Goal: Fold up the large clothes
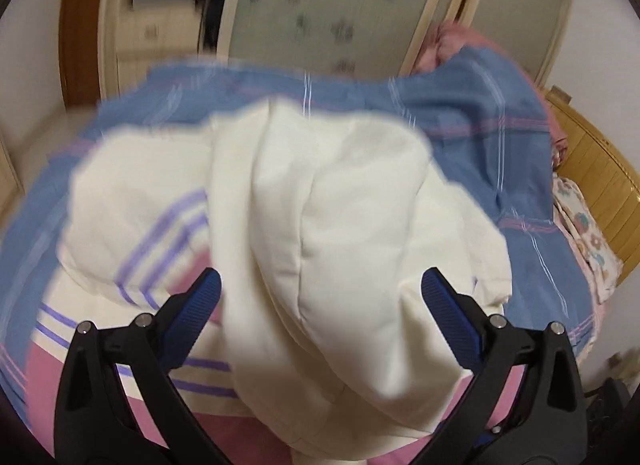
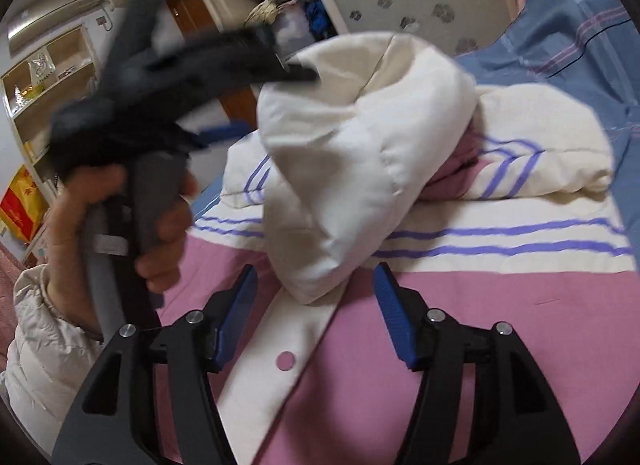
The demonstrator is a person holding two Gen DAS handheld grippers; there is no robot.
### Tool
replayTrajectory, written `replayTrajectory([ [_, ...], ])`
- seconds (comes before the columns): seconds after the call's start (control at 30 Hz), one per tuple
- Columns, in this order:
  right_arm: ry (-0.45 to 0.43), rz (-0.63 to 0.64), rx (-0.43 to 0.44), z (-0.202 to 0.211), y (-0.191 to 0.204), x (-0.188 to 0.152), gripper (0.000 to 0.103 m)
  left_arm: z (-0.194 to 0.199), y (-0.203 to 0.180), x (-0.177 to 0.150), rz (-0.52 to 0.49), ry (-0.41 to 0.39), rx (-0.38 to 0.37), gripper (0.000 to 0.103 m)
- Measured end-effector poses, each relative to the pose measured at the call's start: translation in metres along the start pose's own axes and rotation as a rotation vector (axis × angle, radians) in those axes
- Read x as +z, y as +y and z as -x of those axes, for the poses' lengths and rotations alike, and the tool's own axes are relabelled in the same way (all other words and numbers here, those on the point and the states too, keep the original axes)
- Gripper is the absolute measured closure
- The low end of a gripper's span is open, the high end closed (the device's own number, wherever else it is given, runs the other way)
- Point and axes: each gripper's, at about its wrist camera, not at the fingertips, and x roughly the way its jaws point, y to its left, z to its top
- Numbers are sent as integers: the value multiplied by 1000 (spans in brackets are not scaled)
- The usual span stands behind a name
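Note:
A cream-white padded garment (image 1: 320, 201) lies bunched on a bed with a pink, white and blue striped cover (image 1: 192, 381). My left gripper (image 1: 320, 289) is open, its blue pads on either side of a fold of the garment, not closed on it. In the right wrist view the garment (image 2: 352, 145) stands in a lump, and a white snap placket (image 2: 280, 345) runs toward the camera. My right gripper (image 2: 316, 285) is open just before the garment's lower edge. The left gripper (image 2: 188, 77) shows there blurred, hand-held, above the garment's left side.
A blue plaid quilt (image 1: 460, 121) is heaped at the back of the bed. A wardrobe with patterned sliding doors (image 1: 320, 9) stands behind. A wooden headboard (image 1: 600, 185) and a floral pillow (image 1: 588, 241) are at right. Shelves (image 2: 48, 77) stand at left.

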Motion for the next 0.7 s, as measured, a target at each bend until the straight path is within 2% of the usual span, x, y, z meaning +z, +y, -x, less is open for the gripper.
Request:
replayTrajectory([
  [0.03,-5,-13,-12,6,-3,0,39,-10,10,-2,70,29,-62,42],
  [0.07,-13,-28,-24,11,-7,0,39,-18,20,-6,138,69,-138,81],
  [0.1,-24,-44,-35,16,-12,-1,37,-23,30,-9,198,94,-186,85],
  [0.13,-32,-56,-44,19,-16,-3,36,-21,38,-11,241,76,-204,89],
  [0.2,-40,-85,-57,25,-23,-7,36,-9,45,-14,256,29,-230,91],
  [0.3,-31,-139,-18,23,-45,-2,36,21,53,-12,277,-42,-268,91],
  [0.4,22,-135,116,10,-30,-4,36,37,61,-7,317,-35,-316,91],
  [0.47,70,-133,282,-7,-9,-7,36,42,57,-4,306,-16,-322,91],
  [0.53,104,-101,400,-21,16,-10,36,45,48,-2,296,7,-339,90],
  [0.6,71,-95,405,-34,27,-11,36,45,31,4,258,23,-329,89],
  [0.63,61,-134,342,-43,22,-9,38,48,29,5,248,13,-318,89],
  [0.67,43,-173,223,-47,14,-7,39,50,30,4,256,16,-326,88],
  [0.7,25,-213,150,-49,2,-5,40,49,31,4,264,20,-340,88],
])
